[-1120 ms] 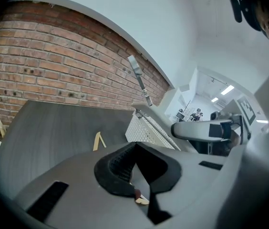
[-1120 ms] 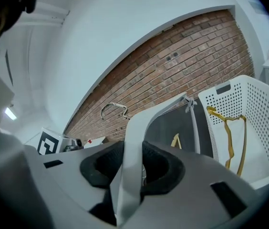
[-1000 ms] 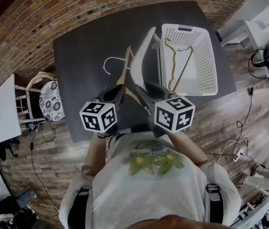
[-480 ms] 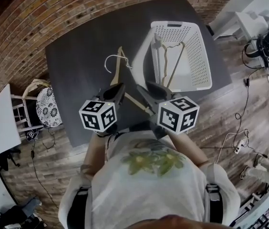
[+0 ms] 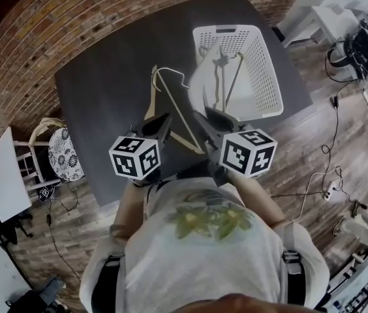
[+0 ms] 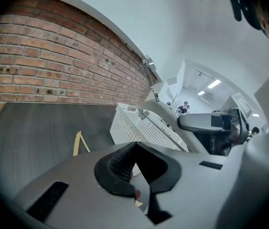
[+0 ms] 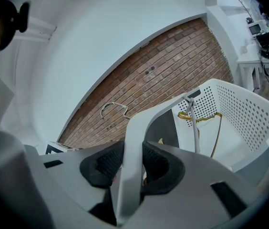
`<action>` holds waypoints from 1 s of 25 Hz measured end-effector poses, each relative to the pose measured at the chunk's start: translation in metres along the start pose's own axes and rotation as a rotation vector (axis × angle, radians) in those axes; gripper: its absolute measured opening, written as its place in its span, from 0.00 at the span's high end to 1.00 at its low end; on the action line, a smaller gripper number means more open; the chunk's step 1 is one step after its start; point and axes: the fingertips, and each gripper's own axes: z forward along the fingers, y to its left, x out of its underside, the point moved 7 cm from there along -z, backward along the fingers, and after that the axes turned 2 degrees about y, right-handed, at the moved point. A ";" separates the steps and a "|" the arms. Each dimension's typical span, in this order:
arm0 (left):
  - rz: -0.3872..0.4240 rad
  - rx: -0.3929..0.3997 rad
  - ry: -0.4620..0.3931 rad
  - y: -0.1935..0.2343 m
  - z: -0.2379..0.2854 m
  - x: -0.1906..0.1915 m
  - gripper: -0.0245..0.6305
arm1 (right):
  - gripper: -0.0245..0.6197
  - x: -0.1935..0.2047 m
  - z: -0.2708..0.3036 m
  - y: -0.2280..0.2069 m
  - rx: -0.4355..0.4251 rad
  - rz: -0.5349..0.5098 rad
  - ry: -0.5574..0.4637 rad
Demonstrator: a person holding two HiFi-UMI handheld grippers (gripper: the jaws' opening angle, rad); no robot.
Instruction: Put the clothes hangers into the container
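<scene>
My right gripper [image 5: 205, 117] [image 7: 133, 160] is shut on one arm of a white hanger [image 5: 197, 87] [image 7: 135, 128]. The hanger's metal hook [image 5: 171, 72] [image 7: 113, 106] sticks out to the left. Its far arm reaches over the left rim of the white perforated basket [image 5: 270, 70] [image 7: 249, 113] [image 6: 129, 128]. A gold hanger [image 5: 226, 77] [image 7: 206, 120] lies inside that basket. A wooden hanger [image 5: 153, 100] [image 6: 79, 144] lies on the dark table [image 5: 99, 116], just ahead of my left gripper [image 5: 164, 120] [image 6: 134, 147]. Its pads meet at the tips and I see nothing between them.
A chair with a patterned cushion [image 5: 66, 155] and a small white table [image 5: 4, 175] stand left of the dark table. Cables [image 5: 327, 175] trail over the wooden floor at right. A white desk [image 5: 331, 15] stands beyond the basket, and a brick wall [image 6: 53, 56] runs behind the table.
The white hanger has travelled with my right gripper toward the basket, so its far arm now overlaps the basket's rim. My left gripper has shifted along beside it. The wooden hanger stays on the table.
</scene>
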 end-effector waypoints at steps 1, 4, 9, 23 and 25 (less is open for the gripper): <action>0.002 0.003 0.003 -0.001 0.002 0.000 0.92 | 0.74 -0.001 -0.002 -0.003 0.005 0.007 -0.005; 0.008 0.011 0.011 -0.005 0.006 0.000 0.92 | 0.75 -0.002 -0.006 -0.010 0.019 0.031 -0.016; 0.017 0.024 0.027 -0.011 0.013 0.000 0.92 | 0.74 -0.005 -0.009 -0.024 0.041 0.065 -0.030; 0.040 0.033 0.054 -0.022 0.038 -0.010 0.92 | 0.74 -0.019 -0.013 -0.066 0.067 0.196 -0.062; 0.039 0.031 0.056 -0.021 0.041 -0.013 0.92 | 0.74 -0.023 -0.011 -0.072 0.068 0.220 -0.065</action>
